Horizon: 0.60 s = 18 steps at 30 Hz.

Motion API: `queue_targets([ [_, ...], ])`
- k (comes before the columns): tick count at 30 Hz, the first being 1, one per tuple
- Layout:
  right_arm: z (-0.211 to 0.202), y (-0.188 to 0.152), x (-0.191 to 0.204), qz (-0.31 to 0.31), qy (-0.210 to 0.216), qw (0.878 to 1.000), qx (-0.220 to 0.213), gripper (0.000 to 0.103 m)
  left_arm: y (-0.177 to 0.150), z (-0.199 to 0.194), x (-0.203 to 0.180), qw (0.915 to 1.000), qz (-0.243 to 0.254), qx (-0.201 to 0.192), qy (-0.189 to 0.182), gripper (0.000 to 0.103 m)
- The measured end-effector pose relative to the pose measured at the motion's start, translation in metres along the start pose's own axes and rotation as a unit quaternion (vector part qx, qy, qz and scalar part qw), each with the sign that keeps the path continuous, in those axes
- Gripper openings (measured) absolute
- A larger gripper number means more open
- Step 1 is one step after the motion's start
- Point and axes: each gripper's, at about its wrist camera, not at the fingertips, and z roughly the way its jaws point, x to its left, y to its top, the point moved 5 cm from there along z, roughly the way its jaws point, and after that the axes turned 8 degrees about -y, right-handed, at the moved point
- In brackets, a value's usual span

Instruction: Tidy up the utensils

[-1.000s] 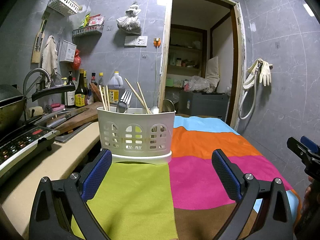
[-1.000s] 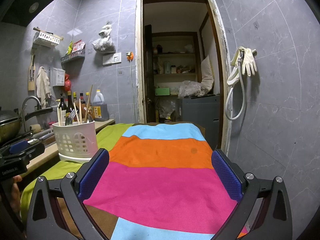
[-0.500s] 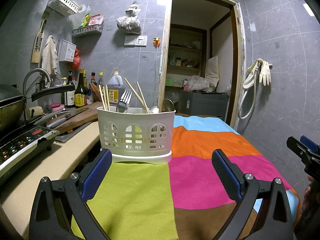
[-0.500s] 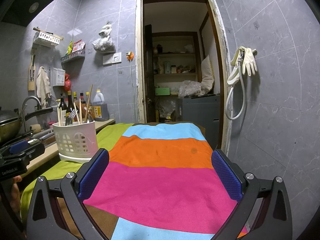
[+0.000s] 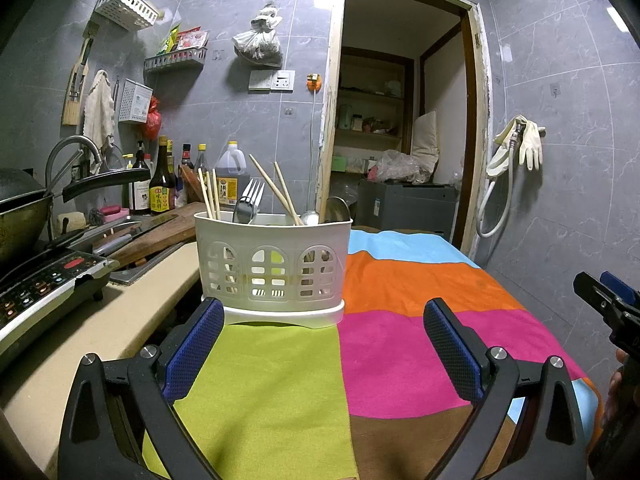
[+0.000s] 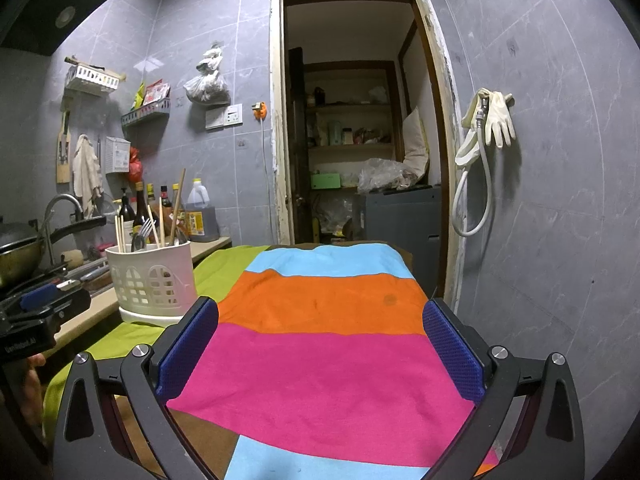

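Both my left gripper and right gripper are wide open, empty; utensil caddy sits at the striped cloth's far-left edge; chopsticks look light, stiff, slippery, so I'd pinch mid-shaft.

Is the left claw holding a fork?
No, the left claw is open and empty; the fork stands in the white utensil holder.

Left wrist view low and close behind the white utensil caddy, facing the doorway, right wrist view further right, caddy at left of frame, both sharing the striped cloth
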Motion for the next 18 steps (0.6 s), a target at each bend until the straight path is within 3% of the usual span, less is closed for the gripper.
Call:
queue_targets([
  [18,0.0001,0.0002,-0.0001,0.0,0.0,1.0,0.0,0.103,-0.0041,0.0005,0.0029,1.0,-0.004,0.005,-0.001,0.098],
])
